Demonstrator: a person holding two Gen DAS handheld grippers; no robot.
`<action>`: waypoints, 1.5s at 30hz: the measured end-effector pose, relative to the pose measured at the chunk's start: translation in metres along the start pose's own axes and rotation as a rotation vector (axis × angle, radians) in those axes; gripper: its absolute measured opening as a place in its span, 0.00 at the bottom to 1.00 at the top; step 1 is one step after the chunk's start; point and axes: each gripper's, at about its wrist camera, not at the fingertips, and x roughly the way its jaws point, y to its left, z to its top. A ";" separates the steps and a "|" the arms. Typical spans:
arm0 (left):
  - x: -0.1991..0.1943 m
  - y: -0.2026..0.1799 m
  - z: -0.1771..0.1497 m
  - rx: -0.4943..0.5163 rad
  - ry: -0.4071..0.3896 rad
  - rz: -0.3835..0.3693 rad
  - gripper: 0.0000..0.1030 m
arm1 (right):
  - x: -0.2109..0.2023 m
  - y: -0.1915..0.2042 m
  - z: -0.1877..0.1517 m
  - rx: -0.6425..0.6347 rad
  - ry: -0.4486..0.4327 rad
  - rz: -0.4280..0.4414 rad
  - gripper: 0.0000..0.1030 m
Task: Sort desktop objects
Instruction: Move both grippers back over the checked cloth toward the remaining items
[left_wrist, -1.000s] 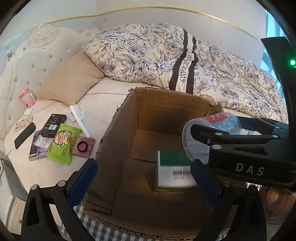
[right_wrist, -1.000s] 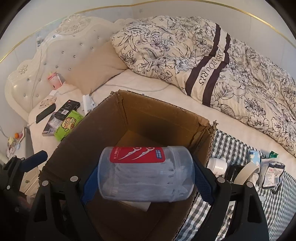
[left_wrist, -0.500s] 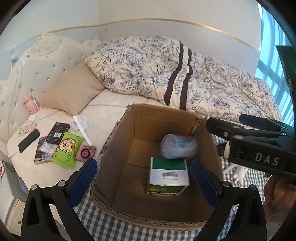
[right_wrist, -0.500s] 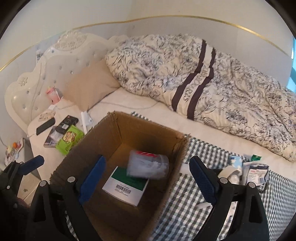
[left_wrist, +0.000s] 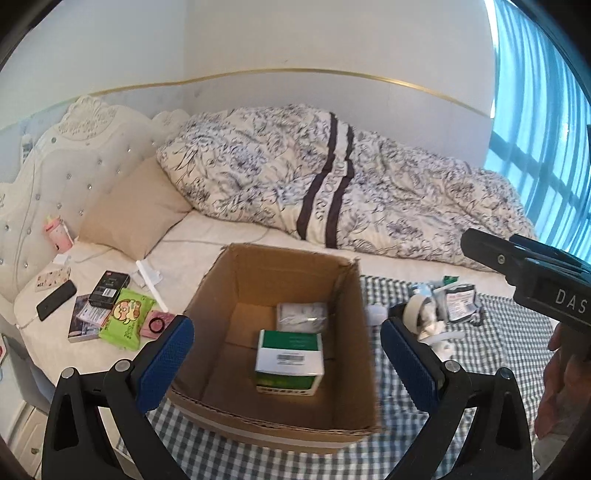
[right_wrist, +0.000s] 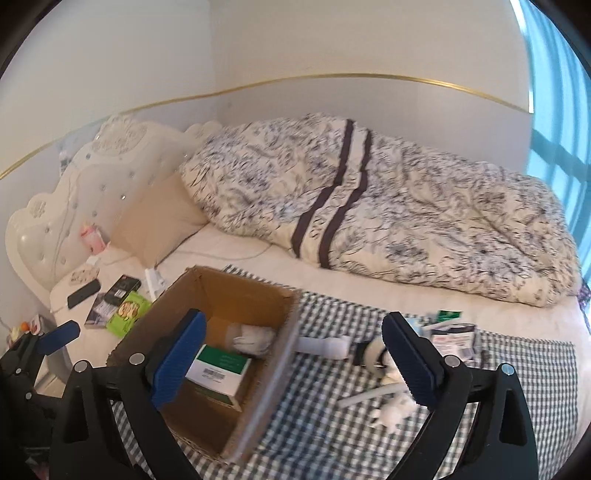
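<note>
Cardboard box (left_wrist: 280, 332) is seen open-topped on a checked cloth (left_wrist: 480, 391) spread over the bed, directly ahead of the left gripper (left_wrist: 286, 360), whose blue-padded fingers (left_wrist: 166, 360) are held wide apart with nothing between them. Inside the box, a green-and-white carton (left_wrist: 290, 360) is laid flat on the floor, and a clear plastic container (left_wrist: 301, 316) is lying on its side just beyond it, near the far wall. The right gripper (right_wrist: 291, 365) is likewise spread wide and empty; from its view the box (right_wrist: 221, 295) sits ahead and to the left, with the carton (right_wrist: 218, 369) and the container (right_wrist: 251, 338) visible within. Ahead and to the right of that gripper, loose items are scattered on the cloth (right_wrist: 517, 369): a white tube (right_wrist: 321, 347), a roll of tape (right_wrist: 373, 350), a small printed pouch (right_wrist: 452, 341) and a green packet (right_wrist: 448, 315); finer detail is blurred. To the far left of both grippers, a green wipes pack (left_wrist: 127, 323), a black box (left_wrist: 109, 290) and a phone (left_wrist: 56, 300) are lying on the bare sheet beside a beige pillow (left_wrist: 129, 210). A floral duvet (left_wrist: 332, 192) is heaped along the wall beyond the box. Part of a hand (left_wrist: 557, 376) is visible at the right edge of the left view, below the body of the other gripper.
</note>
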 end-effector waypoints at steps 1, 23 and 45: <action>-0.003 -0.005 0.001 0.004 -0.008 -0.005 1.00 | -0.005 -0.006 -0.001 0.007 -0.006 -0.008 0.94; -0.050 -0.111 0.005 0.086 -0.088 -0.105 1.00 | -0.095 -0.109 -0.024 0.107 -0.071 -0.155 0.97; -0.045 -0.183 0.004 0.137 -0.078 -0.168 1.00 | -0.119 -0.184 -0.043 0.165 -0.078 -0.227 0.98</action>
